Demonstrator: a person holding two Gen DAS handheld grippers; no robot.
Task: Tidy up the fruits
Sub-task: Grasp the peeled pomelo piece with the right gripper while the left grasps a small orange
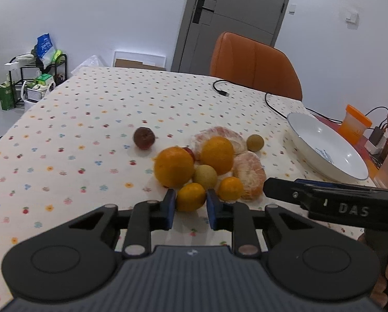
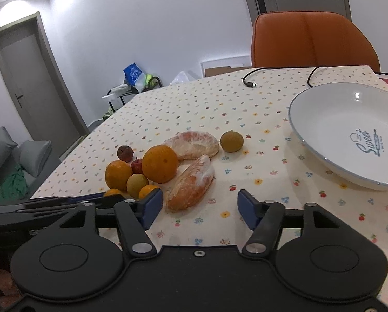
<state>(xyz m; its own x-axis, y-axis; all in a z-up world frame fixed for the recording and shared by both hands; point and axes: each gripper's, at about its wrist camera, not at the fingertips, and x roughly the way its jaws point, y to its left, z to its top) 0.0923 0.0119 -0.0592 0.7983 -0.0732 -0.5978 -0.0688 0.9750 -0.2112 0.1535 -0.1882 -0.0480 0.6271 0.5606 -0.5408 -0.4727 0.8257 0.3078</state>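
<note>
Blue-padded left gripper low over the dotted white tablecloth, jaws narrowed about a small round orange mandarin, pads just beside its flanks, contact not certain. Crowded close behind that mandarin: a pale yellow-green round fruit, a second small mandarin, a large orange, another large orange, two peeled pomelo-like segments, a small red fruit half hidden between the oranges. Farther off, alone: a dark wrinkled purple-brown fruit and a dull green round fruit. Right gripper level and forward-pointing, jaws spread wide and empty, left pad just beside the nearer peeled segment, bare cloth between the pads. Black body of that right gripper across the lower right of the left wrist view, marked "DAS". Well to the right, an empty white shallow bowl with blue rim, printed "Sweet". Beyond: a black cable, an orange padded chair, an orange lidded cup, a grey door.
</note>
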